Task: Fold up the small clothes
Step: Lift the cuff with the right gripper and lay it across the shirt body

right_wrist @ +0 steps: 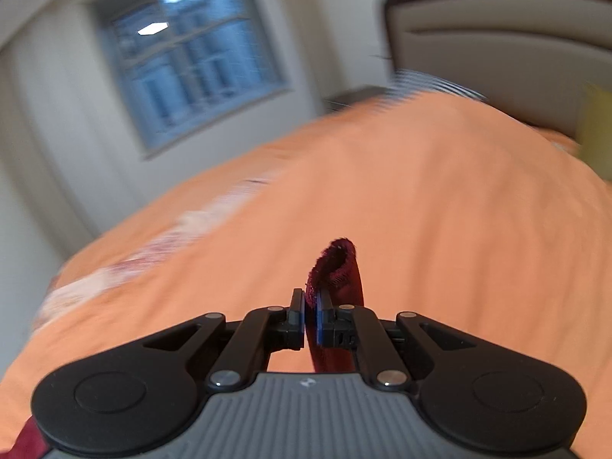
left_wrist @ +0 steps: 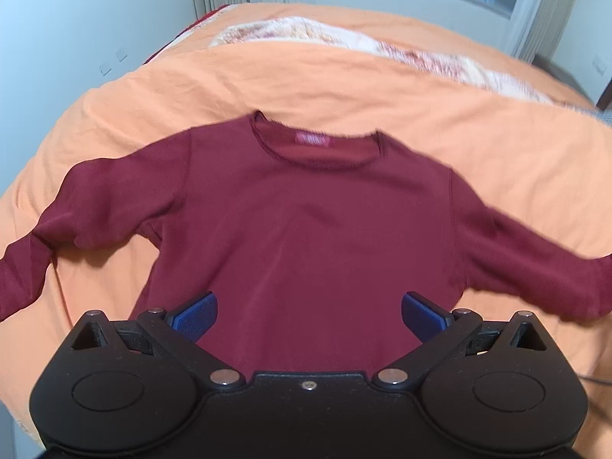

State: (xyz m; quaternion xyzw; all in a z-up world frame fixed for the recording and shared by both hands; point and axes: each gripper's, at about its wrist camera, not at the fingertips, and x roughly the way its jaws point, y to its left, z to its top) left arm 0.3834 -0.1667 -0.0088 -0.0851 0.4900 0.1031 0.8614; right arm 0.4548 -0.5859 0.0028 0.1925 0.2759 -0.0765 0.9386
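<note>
A small maroon long-sleeved sweater (left_wrist: 313, 206) lies face up on the orange bedspread (left_wrist: 344, 80), neck away from me, both sleeves spread out to the sides. My left gripper (left_wrist: 309, 315) hovers over the sweater's lower body, its blue-padded fingers wide apart with nothing between them. In the right wrist view, my right gripper (right_wrist: 310, 315) is shut on a sleeve cuff (right_wrist: 336, 267) of the sweater. The cuff sticks up past the fingertips and the sleeve hangs down below the jaws.
A white and red patterned blanket (left_wrist: 344, 44) lies across the far part of the bed. A window (right_wrist: 191, 57) and a padded headboard (right_wrist: 497, 38) show in the blurred right wrist view. Orange bedspread (right_wrist: 440, 199) stretches around the held cuff.
</note>
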